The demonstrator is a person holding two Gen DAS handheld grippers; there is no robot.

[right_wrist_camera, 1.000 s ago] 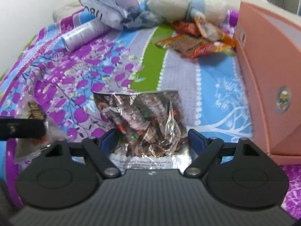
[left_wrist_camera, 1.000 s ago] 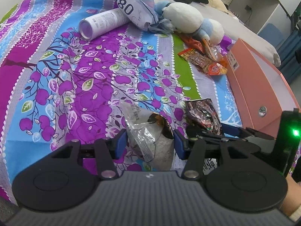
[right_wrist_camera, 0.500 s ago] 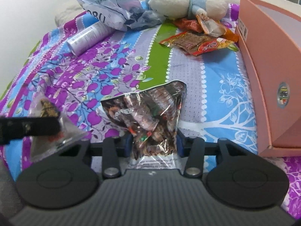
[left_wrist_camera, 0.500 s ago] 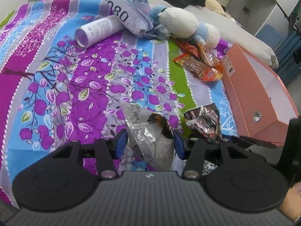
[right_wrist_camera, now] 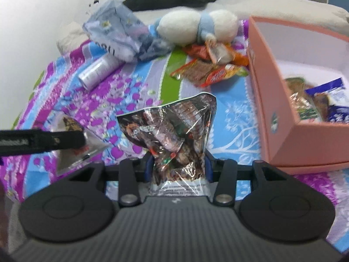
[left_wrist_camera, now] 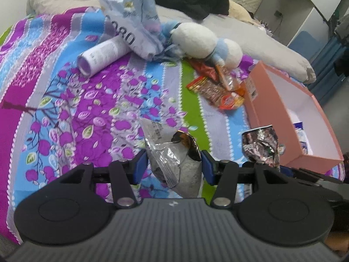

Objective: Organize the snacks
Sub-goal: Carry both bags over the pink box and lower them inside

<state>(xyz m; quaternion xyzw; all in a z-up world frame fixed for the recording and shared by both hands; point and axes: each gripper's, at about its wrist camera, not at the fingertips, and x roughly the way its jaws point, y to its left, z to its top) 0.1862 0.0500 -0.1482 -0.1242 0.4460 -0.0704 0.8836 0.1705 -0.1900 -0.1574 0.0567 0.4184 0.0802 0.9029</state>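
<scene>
Gripping from both sides, our left gripper (left_wrist_camera: 172, 166) has its blue pads pressed into a clear crinkly packet (left_wrist_camera: 174, 155) of pale, grainy contents, and our right gripper (right_wrist_camera: 177, 167) has just closed its jaws on a shiny candy bag (right_wrist_camera: 174, 135), which stands pinched at its lower part between the pads. Both bags hang clear of the bedspread (left_wrist_camera: 65, 113), near its front edge.

Outward from there, the pink box (right_wrist_camera: 283, 131) sits open at the bedspread's right edge, with several wrapped snacks already inside. More snack packets (left_wrist_camera: 218, 89) lie loose by the box's far corner, just below a plush toy (left_wrist_camera: 202, 41), and a white tube (left_wrist_camera: 102, 54) and a crumpled grey-blue bag (left_wrist_camera: 133, 21) lie toward the far left.

We judge the carry to the box as the risky part. Both wrappers are slick film held low (the candy bag's top flops free), so a quick swing could let one slide out. The two grippers are also close together, and crossing toward the same box could knock them together.
</scene>
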